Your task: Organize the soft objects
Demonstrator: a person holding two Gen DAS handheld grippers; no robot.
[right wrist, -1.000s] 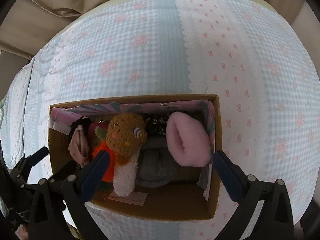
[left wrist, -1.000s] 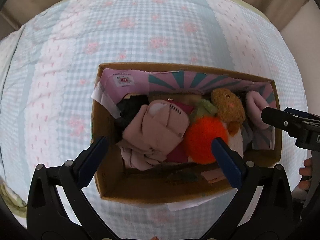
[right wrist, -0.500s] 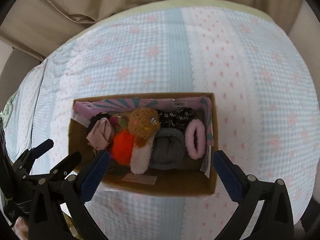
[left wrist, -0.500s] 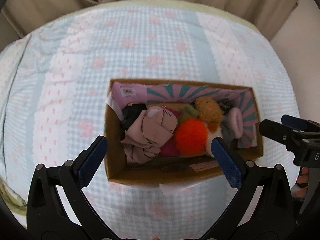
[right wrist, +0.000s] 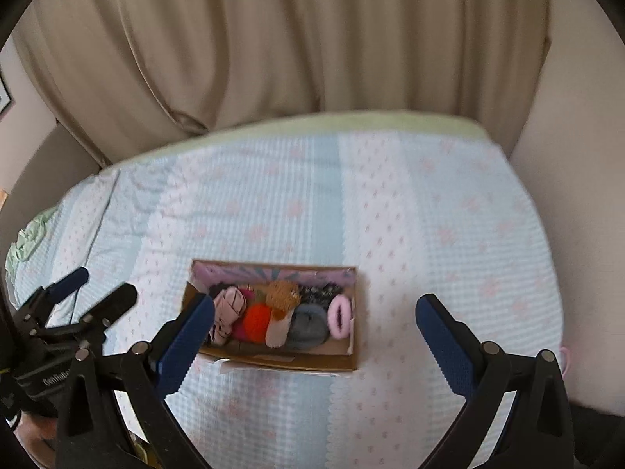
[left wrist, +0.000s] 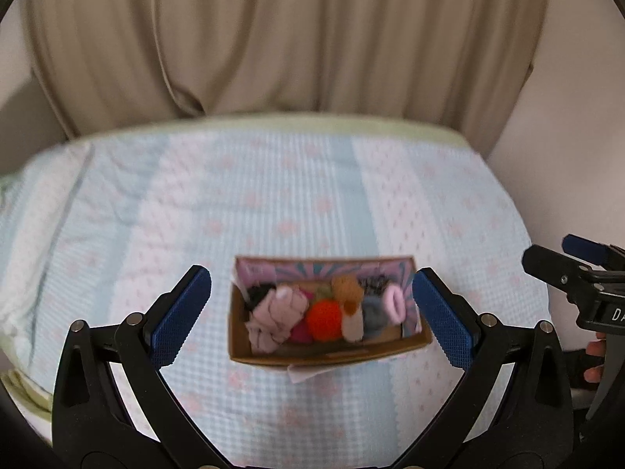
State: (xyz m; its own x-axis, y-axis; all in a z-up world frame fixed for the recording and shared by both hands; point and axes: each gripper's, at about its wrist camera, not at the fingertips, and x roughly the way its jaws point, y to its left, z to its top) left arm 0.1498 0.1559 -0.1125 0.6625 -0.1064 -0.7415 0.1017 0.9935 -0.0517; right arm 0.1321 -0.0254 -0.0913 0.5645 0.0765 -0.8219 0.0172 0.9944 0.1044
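An open cardboard box (left wrist: 328, 353) stands on the bed and holds a row of soft things. They are a pink folded cloth (left wrist: 275, 312), an orange pompom (left wrist: 324, 318), a brown plush toy (left wrist: 347, 293), a grey roll (left wrist: 373, 312) and a fluffy pink ring (left wrist: 394, 305). My left gripper (left wrist: 311, 277) hovers well above and short of the box, open and empty. In the right wrist view the same box (right wrist: 281, 363) lies below my right gripper (right wrist: 316, 301), which is open with nothing in it. The left gripper (right wrist: 106, 282) shows there at the left edge.
The bed cover (left wrist: 273, 195) is pale blue check with pink flowers and spreads wide around the box. A beige curtain (left wrist: 273, 39) hangs behind the bed, with a wall to the right. A green cloth (right wrist: 27, 238) lies at the bed's left edge. A hand (left wrist: 595, 359) holds the right gripper.
Both grippers have drawn up and back from the box, which now looks much smaller. The curtain behind the bed has come into view. The things in the box have stayed put.
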